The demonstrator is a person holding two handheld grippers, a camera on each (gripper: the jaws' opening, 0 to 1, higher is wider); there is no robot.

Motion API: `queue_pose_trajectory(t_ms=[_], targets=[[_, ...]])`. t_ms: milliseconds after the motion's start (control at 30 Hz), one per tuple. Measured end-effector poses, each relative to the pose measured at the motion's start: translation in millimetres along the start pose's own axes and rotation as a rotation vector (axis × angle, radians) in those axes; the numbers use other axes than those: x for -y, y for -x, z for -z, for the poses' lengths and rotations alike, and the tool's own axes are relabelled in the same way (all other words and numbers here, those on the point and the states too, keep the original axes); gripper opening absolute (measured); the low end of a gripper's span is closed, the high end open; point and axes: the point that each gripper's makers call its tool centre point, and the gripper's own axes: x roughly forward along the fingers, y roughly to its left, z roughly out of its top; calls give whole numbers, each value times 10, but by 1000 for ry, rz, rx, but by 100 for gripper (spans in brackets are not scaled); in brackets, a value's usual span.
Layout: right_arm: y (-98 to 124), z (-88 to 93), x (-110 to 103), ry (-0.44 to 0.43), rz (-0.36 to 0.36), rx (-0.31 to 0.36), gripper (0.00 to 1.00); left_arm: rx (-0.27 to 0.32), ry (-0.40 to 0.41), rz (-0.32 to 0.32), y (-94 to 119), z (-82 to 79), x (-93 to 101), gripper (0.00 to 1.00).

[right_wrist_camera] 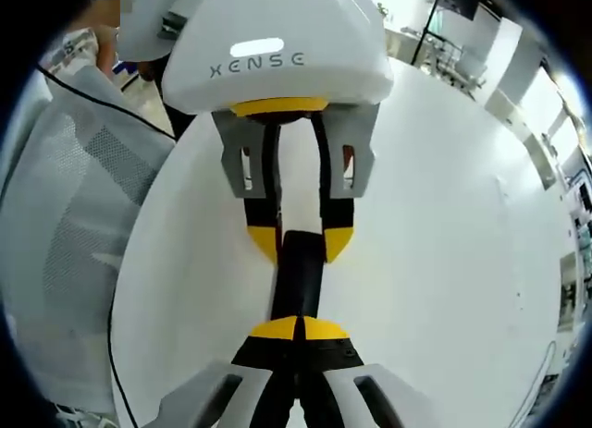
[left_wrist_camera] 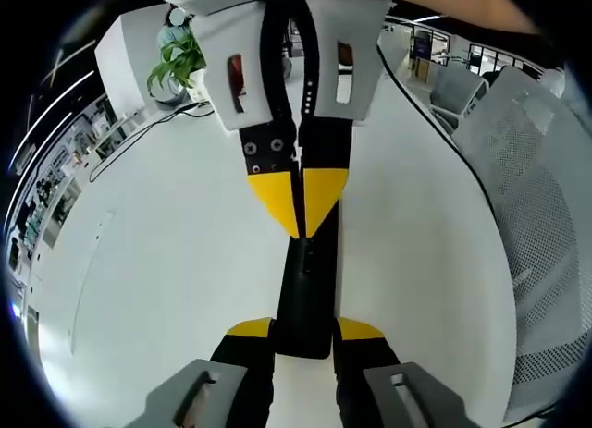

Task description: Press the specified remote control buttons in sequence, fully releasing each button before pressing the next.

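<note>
Left gripper: here's the left gripper [left_wrist_camera: 303, 331], grey arms with yellow-and-black tips, rising from the bottom of the left gripper view; its jaws sit either side of the near end of the slim black rectangular remote control [left_wrist_camera: 305, 299], clamped on it. In the right gripper view the same gripper [right_wrist_camera: 299, 243] comes down from the top, white housing behind it, yellow tips hugging the far end of the remote control [right_wrist_camera: 298, 278].

Right gripper: in the right gripper view the right gripper [right_wrist_camera: 298, 328] comes up from the bottom, and its yellow tips are pressed together, nothing between them, right over the near end of the black body. In the left gripper view it [left_wrist_camera: 301, 201] drops in from the top, white arms, yellow tips meeting in a point that lands on the upper face of the remote control; I can't tell which button lies beneath.

Remote control: lying lengthwise between the two grippers, flat above the glossy white table [left_wrist_camera: 166, 289], held at one end, touched at the other.

Table: wide, bright; a thin black cable [left_wrist_camera: 435, 123] runs across it along one side.

Further out: a green leafy potted plant [left_wrist_camera: 176, 63] stands at the far edge of the table, well away from the grippers. A white mesh-backed chair [left_wrist_camera: 541, 234] sits beside the table, also seen in the right gripper view [right_wrist_camera: 79, 234].
</note>
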Motion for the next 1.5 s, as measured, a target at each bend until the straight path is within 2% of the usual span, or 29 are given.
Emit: queue_pose_trajectory(t_ms=[867,967,1333,1500], targets=[[-164,7,-34,0,-24,-6,0,10,2,-2,7,-1,14,23],[-188,32,-43,12,-27,-25,0,11,3,-2,9,2,10,23],[-196,35,-6,-30,-40,-13,0,12,3,0,12,4,10,23],[-195,27,-16,-21,-37,-19,0,12,3,0,13,5,9,23]])
